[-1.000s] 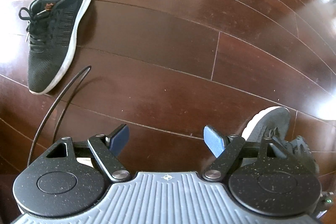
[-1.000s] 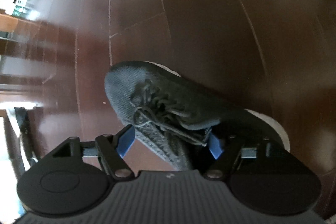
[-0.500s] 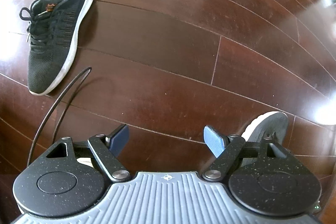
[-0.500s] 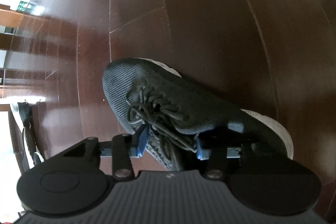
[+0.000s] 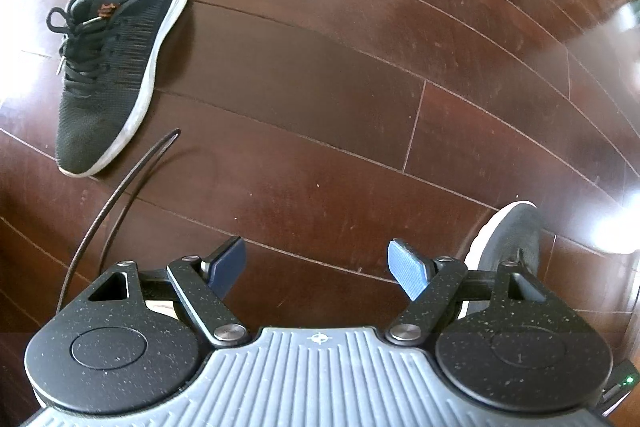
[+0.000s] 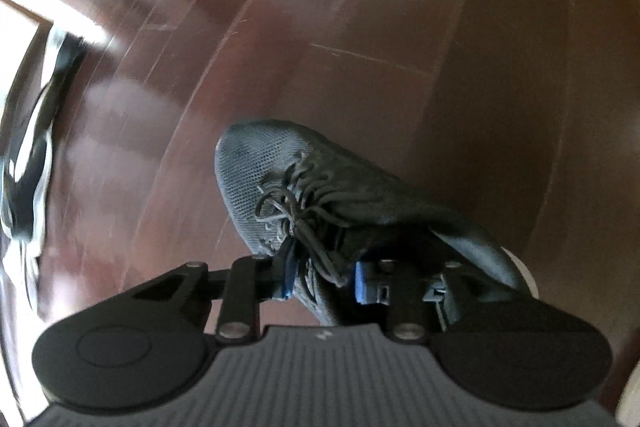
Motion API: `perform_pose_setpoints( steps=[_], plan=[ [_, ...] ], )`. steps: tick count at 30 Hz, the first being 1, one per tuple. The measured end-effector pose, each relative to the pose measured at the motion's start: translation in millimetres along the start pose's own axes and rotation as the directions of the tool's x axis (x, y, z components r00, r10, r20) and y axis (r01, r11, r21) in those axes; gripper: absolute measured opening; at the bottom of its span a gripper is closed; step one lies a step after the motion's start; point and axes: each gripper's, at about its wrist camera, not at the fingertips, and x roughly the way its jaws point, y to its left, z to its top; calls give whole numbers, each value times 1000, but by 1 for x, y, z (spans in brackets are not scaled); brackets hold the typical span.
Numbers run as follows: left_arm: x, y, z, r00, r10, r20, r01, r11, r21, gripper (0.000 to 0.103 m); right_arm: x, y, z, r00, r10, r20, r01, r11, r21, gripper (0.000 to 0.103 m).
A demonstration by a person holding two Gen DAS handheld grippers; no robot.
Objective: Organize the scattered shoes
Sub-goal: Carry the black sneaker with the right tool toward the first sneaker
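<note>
Right gripper (image 6: 322, 277) clenched on grey shoe (image 6: 304, 183) at the laces, toe pointing away over blurred wood floor (image 6: 400, 7). Left gripper (image 5: 318, 269) released, pads wide, angled down at floor; black shoe (image 5: 112, 55) lies far left.

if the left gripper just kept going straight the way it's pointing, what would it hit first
Most likely bare wooden floor. The left gripper is open, with nothing between or straight ahead of its fingers. The black sneaker lies well off to the left and the grey shoe to the right, though depth is uncertain.
</note>
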Motion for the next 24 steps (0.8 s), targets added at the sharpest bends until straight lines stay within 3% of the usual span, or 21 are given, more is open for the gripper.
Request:
perform_pose_setpoints(
  steps=[4,7,9,11,12,17,20,21,22,24],
  plan=[
    [-4,2,2,1000,-1,9,1,1000,-4,83,-3,12,3,1000,0,-21,-3,989,-146,28],
    [-8,4,3,1000,-5,18,5,1000,-2,83,-4,29,1,998,12,-54,-27,958,-286,28],
    [-10,3,4,1000,-10,25,10,1000,3,83,-5,38,0,997,17,-74,-42,932,-359,28],
    [-12,3,6,999,-10,34,10,1000,7,83,-8,57,-2,994,24,-106,-73,868,-491,28],
    [-13,3,6,999,-9,38,8,1000,7,83,-5,59,0,994,25,-109,-77,860,-505,28],
    [-15,10,12,999,-10,43,11,1000,-26,83,-8,99,-14,984,27,-178,-155,630,-761,28],
    [-16,19,17,999,-6,42,9,998,-57,83,-1,134,-29,972,14,-236,-222,405,-887,28],
    [-16,21,18,999,-5,41,8,998,-67,83,9,140,-24,970,12,-241,-227,388,-893,28],
    [-17,25,20,999,-5,42,9,997,-83,83,10,154,-32,965,2,-260,-248,310,-918,28],
    [-18,33,24,999,-6,44,11,993,-114,83,13,172,-42,959,-14,-282,-274,204,-940,28]
  ],
)
